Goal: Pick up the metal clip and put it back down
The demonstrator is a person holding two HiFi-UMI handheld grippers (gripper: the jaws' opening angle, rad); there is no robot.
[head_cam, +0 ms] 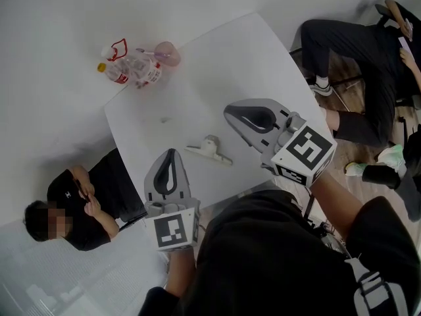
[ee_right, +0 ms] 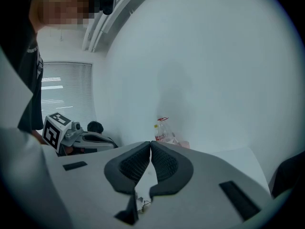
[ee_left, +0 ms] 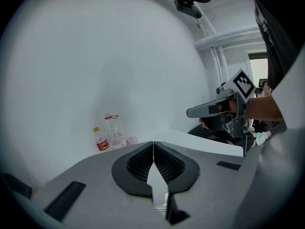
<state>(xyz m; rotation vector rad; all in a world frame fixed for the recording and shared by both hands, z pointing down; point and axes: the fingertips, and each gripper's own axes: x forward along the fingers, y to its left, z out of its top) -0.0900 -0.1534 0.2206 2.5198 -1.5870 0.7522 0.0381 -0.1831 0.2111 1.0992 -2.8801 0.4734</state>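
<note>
The metal clip (head_cam: 210,149) lies flat on the white table (head_cam: 217,64), between my two grippers and touched by neither. My left gripper (head_cam: 170,154) hovers just left of it near the table's front edge, jaws closed tip to tip with nothing held. My right gripper (head_cam: 229,112) hangs to the clip's right and slightly beyond it, also shut and empty. In the left gripper view the jaws (ee_left: 153,144) meet and the right gripper (ee_left: 209,109) shows at the right. The right gripper view shows its own jaws (ee_right: 151,145) together and the left gripper (ee_right: 83,138) at the left.
Clear plastic bottles (head_cam: 128,68) and a pink cup (head_cam: 167,52) stand at the table's far left corner. One person (head_cam: 82,206) sits on the floor left of the table. Another person (head_cam: 358,58) sits at the right.
</note>
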